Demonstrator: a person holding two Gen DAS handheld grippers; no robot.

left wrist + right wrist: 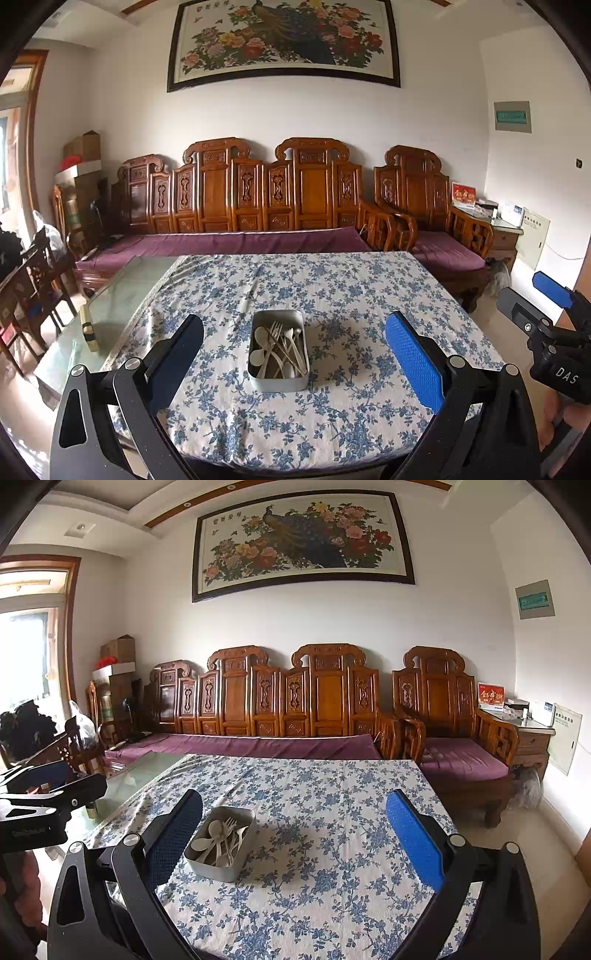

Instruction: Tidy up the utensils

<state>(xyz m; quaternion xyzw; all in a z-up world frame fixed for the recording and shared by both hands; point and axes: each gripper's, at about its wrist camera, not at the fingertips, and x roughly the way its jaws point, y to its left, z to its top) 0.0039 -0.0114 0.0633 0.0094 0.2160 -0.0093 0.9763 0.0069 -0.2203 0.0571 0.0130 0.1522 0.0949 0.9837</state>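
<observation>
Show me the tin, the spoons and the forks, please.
tin [277,382], left wrist view, near outer wall.
spoons [260,338], left wrist view, a pale bowl.
forks [276,328], left wrist view, tines.

A gray metal tin [277,350] with round corners sits flat on the blue flower tablecloth [351,295], near the cloth's middle. Its top is open. Inside lies a loose pile of pale spoons [260,336] and forks [276,329]. They cross over each other, with their heads toward the far end of the tin.
</observation>
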